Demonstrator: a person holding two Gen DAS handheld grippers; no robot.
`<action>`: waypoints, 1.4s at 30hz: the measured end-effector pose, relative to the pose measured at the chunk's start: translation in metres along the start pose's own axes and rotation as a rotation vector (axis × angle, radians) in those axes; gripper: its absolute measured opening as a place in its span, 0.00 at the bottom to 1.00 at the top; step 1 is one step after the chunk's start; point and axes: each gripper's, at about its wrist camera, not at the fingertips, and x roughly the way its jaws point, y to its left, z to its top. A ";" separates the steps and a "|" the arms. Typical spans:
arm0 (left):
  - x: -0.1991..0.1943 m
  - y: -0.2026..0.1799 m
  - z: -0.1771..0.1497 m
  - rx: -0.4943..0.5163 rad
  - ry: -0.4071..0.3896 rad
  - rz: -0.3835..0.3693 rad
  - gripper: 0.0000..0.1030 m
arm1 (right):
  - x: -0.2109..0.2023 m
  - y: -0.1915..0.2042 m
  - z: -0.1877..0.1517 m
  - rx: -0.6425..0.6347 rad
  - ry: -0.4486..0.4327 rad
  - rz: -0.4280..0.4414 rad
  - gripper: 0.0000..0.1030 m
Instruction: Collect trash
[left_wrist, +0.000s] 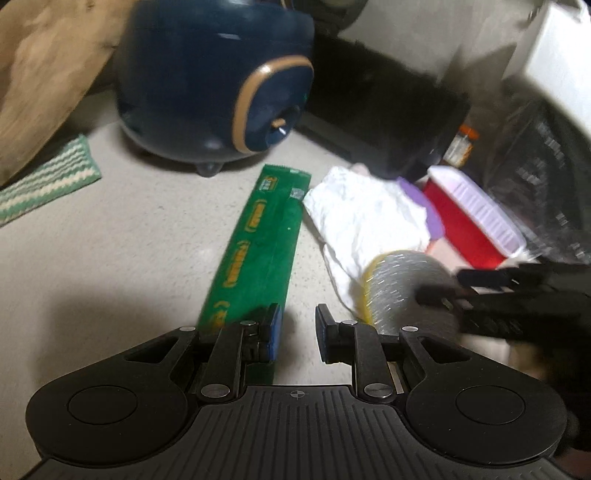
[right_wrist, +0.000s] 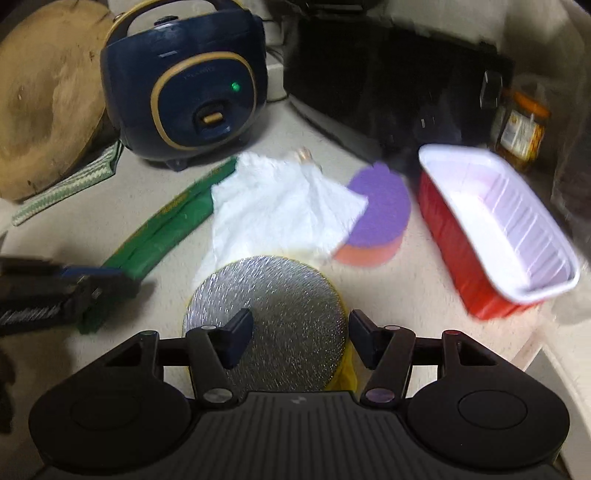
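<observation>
A round cup with a silver foil lid (right_wrist: 288, 314) and yellow sides sits low in the right wrist view. My right gripper (right_wrist: 299, 332) is shut on it, one finger over the foil and the other at the rim. The left wrist view shows the cup (left_wrist: 402, 288) with the right gripper (left_wrist: 443, 286) coming in from the right. A long green wrapper (left_wrist: 258, 243) lies flat on the counter. My left gripper (left_wrist: 297, 328) is open, its left finger over the wrapper's near end and bare counter in the gap. A crumpled white tissue (right_wrist: 280, 206) lies beside the wrapper (right_wrist: 166, 225).
A red tray with a white inside (right_wrist: 454, 236) and a purple-and-orange sponge (right_wrist: 380, 206) sit to the right. Behind them stand a navy rice cooker (right_wrist: 184, 81), a wooden board (right_wrist: 44, 92), a black appliance (right_wrist: 388, 74) and a jar (right_wrist: 521, 125). A green-striped cloth (left_wrist: 48, 177) lies at the left.
</observation>
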 end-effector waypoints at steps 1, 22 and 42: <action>-0.010 0.006 -0.001 -0.015 -0.016 -0.018 0.23 | -0.002 0.006 0.004 -0.007 -0.014 -0.016 0.58; -0.074 0.086 -0.011 -0.287 -0.170 0.058 0.22 | 0.057 0.114 0.040 -0.034 0.101 0.100 0.62; 0.005 -0.061 0.000 -0.158 -0.072 -0.080 0.22 | -0.053 -0.052 0.010 -0.101 -0.180 0.112 0.04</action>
